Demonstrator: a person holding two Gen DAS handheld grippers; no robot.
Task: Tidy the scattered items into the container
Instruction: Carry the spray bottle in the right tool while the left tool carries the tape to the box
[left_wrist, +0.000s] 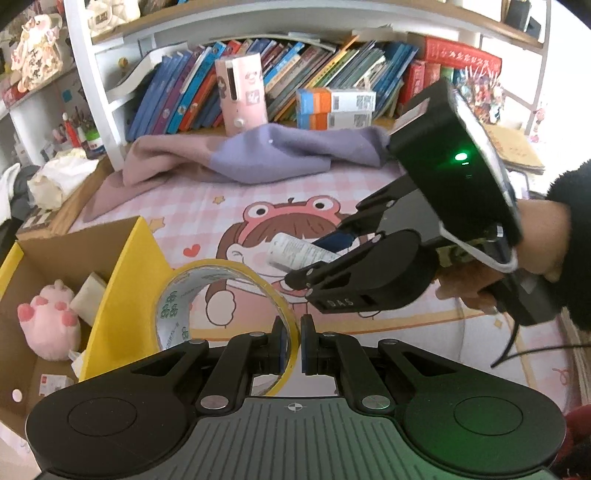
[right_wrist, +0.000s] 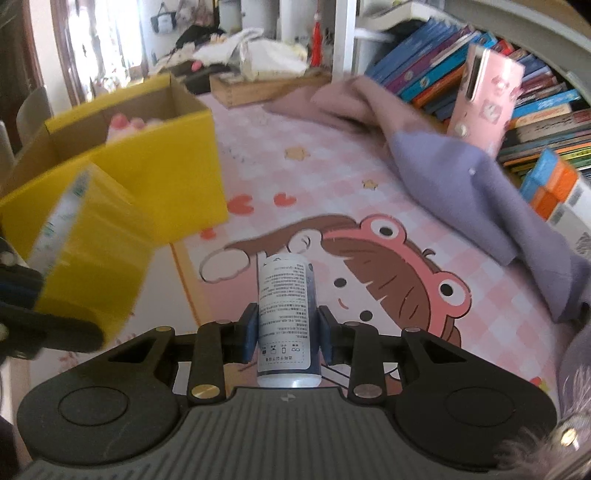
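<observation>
Presently the left gripper has its jaws clenched on the wall of a roll of yellow-edged clear tape, which stands on edge above the pink cartoon mat covering the worktop. The right gripper grasps a small white bottle with printed text across its body, the blue pads pressing on both sides; the bottle points away from the camera, its far end over the frog-hat drawing. In the left wrist view the same bottle shows between the right gripper's fingers, and a hand in a dark sleeve holds that tool's handle.

Left of the mat stands the yellow cardboard box, open at the top. Inside it lie a pink plush toy and a pale block just beside the toy. In the right wrist view the tape roll hangs blurred in front of the box, near its corner.

At the back of the worktop a lilac and mauve cloth lies crumpled before a row of books. A pink carton stands upright against the books, and stacked blue-and-orange boxes sit just beside it.
</observation>
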